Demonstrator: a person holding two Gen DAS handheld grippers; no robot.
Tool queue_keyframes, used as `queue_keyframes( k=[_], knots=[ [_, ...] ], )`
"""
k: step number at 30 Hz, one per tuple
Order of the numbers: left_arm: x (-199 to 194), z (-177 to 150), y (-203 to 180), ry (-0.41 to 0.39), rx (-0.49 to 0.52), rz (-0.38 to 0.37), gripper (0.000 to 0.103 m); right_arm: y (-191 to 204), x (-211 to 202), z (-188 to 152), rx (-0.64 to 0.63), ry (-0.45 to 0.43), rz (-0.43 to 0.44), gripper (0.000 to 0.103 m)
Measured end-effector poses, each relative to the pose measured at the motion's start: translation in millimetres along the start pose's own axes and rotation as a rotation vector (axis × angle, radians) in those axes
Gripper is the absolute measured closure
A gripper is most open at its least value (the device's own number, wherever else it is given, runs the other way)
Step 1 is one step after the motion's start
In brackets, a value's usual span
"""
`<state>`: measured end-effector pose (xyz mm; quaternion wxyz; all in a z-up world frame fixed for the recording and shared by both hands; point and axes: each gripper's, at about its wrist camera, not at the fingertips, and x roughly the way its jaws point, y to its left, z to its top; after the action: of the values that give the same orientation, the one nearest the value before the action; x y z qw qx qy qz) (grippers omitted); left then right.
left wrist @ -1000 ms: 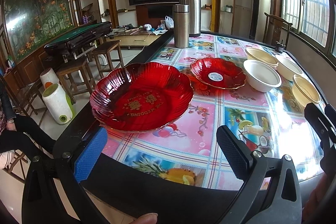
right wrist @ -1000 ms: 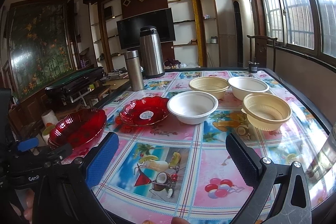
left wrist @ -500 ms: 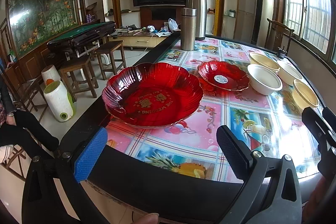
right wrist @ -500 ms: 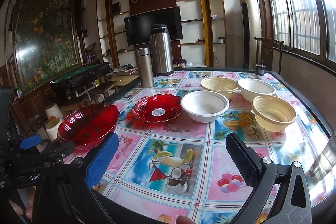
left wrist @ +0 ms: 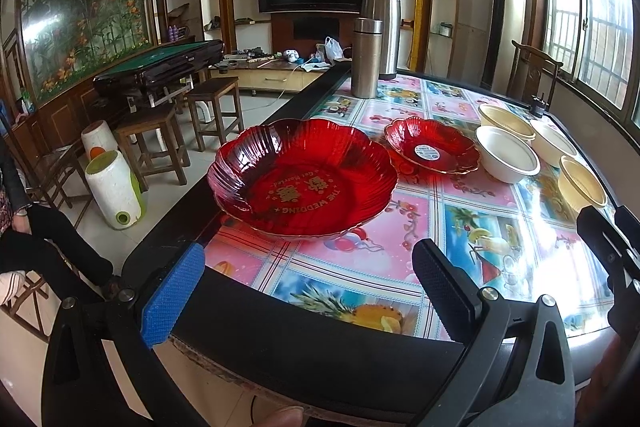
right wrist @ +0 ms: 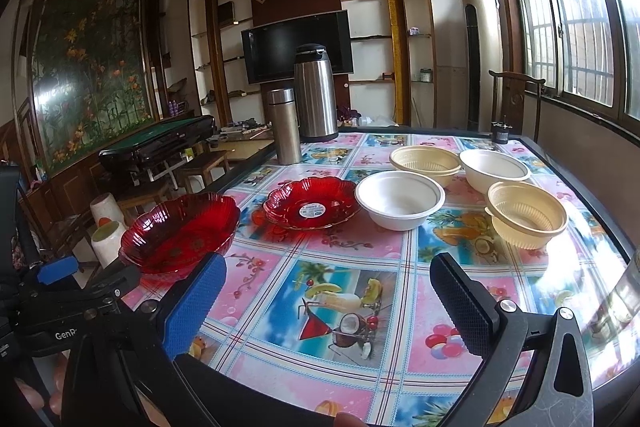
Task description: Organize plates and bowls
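- Left wrist view: left hand-held gripper (left wrist: 306, 277) spread wide, empty, at the near edge of the table (left wrist: 472, 227).
- Straight ahead of it and just beyond the fingertips, large red plate (left wrist: 303, 179), roughly round with a scalloped rim, so no clear long axis.
- Further on and right, small red plate (left wrist: 432, 146), then a white bowl (left wrist: 507, 153); three more bowls at far right, partly cut off by glare.
- Right wrist view: right hand-held gripper (right wrist: 326, 301) also spread wide, empty, above the tablecloth.
- Large red plate (right wrist: 180, 233) off to its left, so nearer the left gripper; nearest white bowl (right wrist: 399, 199) ahead, slightly right.
- Count: two red plates, four bowls — two white, two cream (right wrist: 526, 213), though one cream may be a nested pair.
- Two steel flasks (right wrist: 316, 93) at the far end.
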<state>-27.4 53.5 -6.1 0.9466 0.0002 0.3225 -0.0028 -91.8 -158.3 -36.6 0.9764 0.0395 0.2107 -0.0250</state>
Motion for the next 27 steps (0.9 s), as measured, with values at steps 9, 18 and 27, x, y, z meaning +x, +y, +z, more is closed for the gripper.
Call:
queue_keyframes(
  k=[9,18,27],
  knots=[
    [-4.5,2.8,3.8,-0.021,0.003,-0.007,0.0,6.0,-4.6,-0.2,-0.012,0.005,0.006,0.0],
    [4.2,22.5,3.7,-0.043,0.017,0.001,0.0,4.2,-4.1,4.1,0.019,0.023,0.002,0.0],
    [20.6,49.8,-7.7,-0.053,0.081,0.028,0.0,-16.7,42.9,12.7,0.179,0.133,0.068,0.0]
  ],
)
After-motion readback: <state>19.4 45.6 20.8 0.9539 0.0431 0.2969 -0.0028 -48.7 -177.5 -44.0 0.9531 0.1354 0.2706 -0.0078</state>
